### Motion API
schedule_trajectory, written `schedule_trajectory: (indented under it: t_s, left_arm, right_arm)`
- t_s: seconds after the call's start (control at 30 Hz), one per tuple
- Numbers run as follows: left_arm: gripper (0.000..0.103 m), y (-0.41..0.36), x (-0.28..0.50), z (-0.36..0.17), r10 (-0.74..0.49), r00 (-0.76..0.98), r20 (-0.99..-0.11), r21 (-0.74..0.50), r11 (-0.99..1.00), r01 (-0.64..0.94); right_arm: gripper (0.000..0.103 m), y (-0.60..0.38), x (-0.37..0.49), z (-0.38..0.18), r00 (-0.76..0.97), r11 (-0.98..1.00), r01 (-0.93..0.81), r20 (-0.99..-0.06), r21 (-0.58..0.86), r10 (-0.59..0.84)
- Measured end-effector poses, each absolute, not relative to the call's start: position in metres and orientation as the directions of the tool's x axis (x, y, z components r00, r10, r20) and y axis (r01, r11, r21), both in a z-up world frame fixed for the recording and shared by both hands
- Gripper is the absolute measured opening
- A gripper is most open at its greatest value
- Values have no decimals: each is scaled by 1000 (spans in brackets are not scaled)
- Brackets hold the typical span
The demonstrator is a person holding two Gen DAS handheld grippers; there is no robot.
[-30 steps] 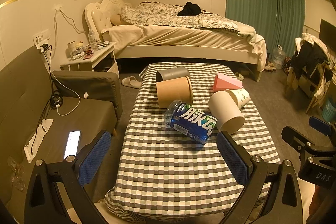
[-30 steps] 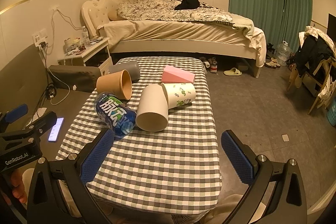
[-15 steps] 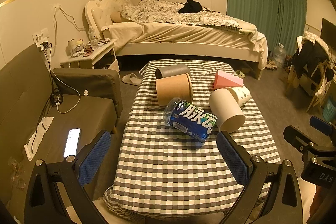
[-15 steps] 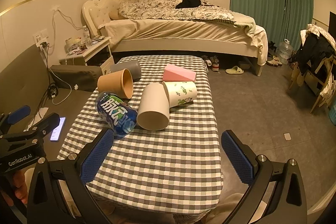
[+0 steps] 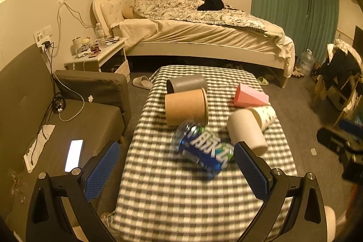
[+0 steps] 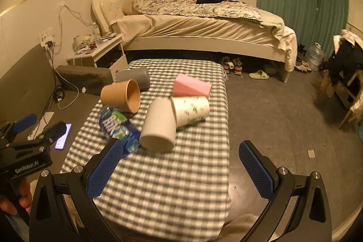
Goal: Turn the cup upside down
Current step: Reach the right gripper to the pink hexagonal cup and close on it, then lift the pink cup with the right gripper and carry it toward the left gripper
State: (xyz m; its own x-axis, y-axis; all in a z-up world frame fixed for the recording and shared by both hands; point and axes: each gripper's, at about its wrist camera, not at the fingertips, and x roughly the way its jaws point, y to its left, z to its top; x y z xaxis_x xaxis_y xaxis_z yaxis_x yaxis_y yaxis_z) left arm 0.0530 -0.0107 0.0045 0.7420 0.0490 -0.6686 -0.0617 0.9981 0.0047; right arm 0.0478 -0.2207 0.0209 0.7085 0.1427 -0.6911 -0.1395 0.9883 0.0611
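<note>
well, both grippers hang over the near end of the checked table [image 5: 181,196], empty. the left gripper [image 5: 177,171] has its jaws wide apart, and so does the right gripper [image 6: 179,170]. mid-frame, five cups lie on their sides: a white cup [image 6: 158,126] touching a leaf-print cup [image 6: 190,109], a pink cup [image 6: 192,87] behind them, a brown cup [image 6: 121,98] and a grey cup [image 6: 133,77] to the left. a blue bottle [image 6: 119,128] lies beside the white cup.

Matt brown paper cup [image 5: 186,108] on checked cloth tablecloth [image 5: 181,192].
</note>
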Motion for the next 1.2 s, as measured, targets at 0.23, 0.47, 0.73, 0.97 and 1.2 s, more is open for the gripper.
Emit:
schedule_trajectory:
  t_s: [0.23, 0.47, 0.73, 0.97, 1.2]
  left_arm:
    - [103, -26, 118, -7, 81, 717, -693, 37, 996, -77]
    - [103, -33, 194, -28, 99, 689, -718, 45, 994, -96]
    - [103, -44, 253, -42, 111, 682, -723, 82, 994, -75]
    - [103, -42, 267, -58, 111, 651, -751, 83, 994, -74]
    - [103, -42, 265, -57, 105, 644, -758, 88, 994, -59]
  right_arm:
    - [103, -234, 140, 21, 684, 976, -216, -714, -5, 148]
    - [103, -243, 245, -25, 562, 950, -312, -804, 12, 195]
    - [102, -225, 323, -83, 413, 888, -459, -880, 21, 234]
    - [98, -209, 353, -120, 321, 852, -522, -915, 43, 243]
    - [67, -196, 361, -132, 301, 851, -524, -927, 33, 222]
